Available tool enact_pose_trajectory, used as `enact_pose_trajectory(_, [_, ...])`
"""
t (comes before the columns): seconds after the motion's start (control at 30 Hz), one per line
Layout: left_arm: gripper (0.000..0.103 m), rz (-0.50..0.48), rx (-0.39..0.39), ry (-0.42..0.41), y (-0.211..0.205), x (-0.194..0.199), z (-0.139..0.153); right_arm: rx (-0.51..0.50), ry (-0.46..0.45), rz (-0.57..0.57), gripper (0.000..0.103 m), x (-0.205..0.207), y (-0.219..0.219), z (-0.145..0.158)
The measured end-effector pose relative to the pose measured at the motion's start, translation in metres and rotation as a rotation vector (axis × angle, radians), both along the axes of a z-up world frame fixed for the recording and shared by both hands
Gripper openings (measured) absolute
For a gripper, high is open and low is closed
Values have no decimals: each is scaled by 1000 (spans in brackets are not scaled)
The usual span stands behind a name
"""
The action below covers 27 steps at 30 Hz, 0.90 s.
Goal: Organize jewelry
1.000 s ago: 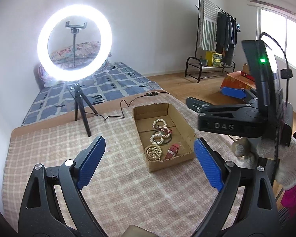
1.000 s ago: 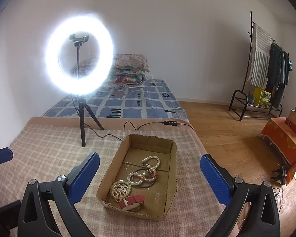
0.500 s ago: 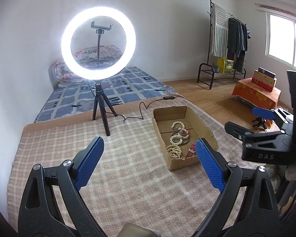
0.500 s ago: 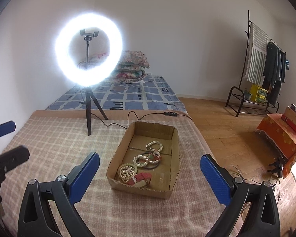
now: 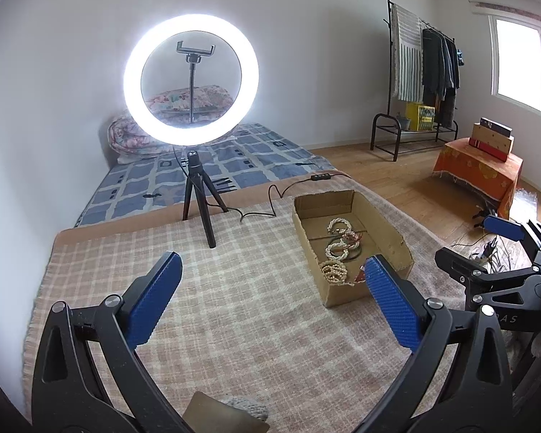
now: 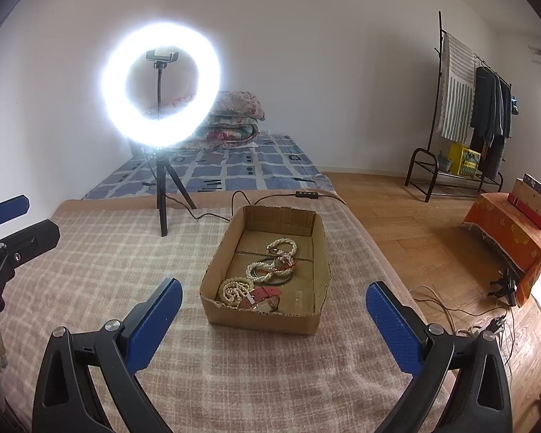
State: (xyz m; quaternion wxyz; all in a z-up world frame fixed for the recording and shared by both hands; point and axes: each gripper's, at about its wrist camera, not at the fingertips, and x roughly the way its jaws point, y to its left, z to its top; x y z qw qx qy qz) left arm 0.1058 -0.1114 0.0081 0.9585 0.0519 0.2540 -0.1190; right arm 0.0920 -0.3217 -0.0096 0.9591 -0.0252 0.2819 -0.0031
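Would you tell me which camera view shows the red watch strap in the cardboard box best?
The right wrist view: the red watch strap lies unobstructed near the cardboard box's front wall. In the left wrist view only a sliver shows behind a blue finger.

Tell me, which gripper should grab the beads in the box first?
Probably the right gripper: the cardboard box sits straight ahead between its open fingers. From the left gripper, also open, the box lies off to its right side.
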Motion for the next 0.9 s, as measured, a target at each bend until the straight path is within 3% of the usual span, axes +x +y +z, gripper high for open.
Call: enact_pose_trajectory(0.9, [103, -27, 2, 17, -3, -9, 0, 22, 3, -19, 103, -2, -7, -6])
